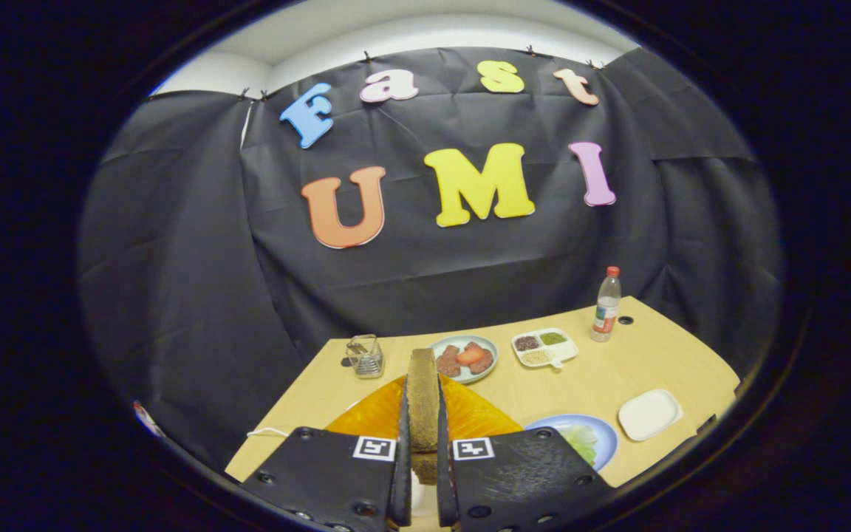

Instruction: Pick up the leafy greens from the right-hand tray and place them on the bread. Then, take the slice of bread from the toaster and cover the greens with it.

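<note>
Brown bread slice [422, 399] stands on edge between my two fingers, and my gripper [422, 473] is closed narrowly on it, both fingers pressing its flat faces. I hold it above an orange plate [366, 421] that lies just beyond my fingertips on a pale wooden table [617, 377]. To the right of my fingers sits a blue plate [603, 436] with pale leafy greens [582, 441] on it, partly hidden behind my right finger. Further right is a small white dish [648, 414]. Beyond the bread, a round plate of reddish meat pieces [465, 359] sits mid-table, with a clear glass jar [365, 356] to its left and a white divided tray [544, 346] of seeds or spices to its right. A clear bottle with a red cap [606, 304] stands near the table's far edge.
</note>
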`<control>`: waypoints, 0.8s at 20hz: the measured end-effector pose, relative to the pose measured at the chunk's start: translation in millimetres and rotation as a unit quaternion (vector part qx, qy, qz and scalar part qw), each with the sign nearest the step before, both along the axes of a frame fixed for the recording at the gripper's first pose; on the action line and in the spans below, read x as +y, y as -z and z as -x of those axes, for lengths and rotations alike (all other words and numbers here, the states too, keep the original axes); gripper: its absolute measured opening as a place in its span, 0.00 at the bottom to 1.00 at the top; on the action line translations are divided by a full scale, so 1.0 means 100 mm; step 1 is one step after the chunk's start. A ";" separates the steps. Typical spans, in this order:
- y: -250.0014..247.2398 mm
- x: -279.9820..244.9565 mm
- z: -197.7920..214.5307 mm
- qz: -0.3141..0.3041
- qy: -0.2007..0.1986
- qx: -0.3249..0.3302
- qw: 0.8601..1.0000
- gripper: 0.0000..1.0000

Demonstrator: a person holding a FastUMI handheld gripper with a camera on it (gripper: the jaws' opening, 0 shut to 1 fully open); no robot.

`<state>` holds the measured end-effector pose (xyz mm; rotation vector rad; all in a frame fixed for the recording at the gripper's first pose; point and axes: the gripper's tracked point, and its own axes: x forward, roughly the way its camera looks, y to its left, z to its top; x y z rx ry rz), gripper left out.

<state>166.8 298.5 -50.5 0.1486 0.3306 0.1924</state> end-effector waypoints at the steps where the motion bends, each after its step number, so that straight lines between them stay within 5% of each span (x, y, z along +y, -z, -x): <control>1: 0.09 -0.12 -0.04 -0.001 0.010 0.008 1.000 0.13; 8: 0.94 -0.71 -0.37 0.007 0.056 0.048 0.997 0.13; 16: 1.65 -1.21 -0.45 -0.053 0.078 0.116 0.989 0.13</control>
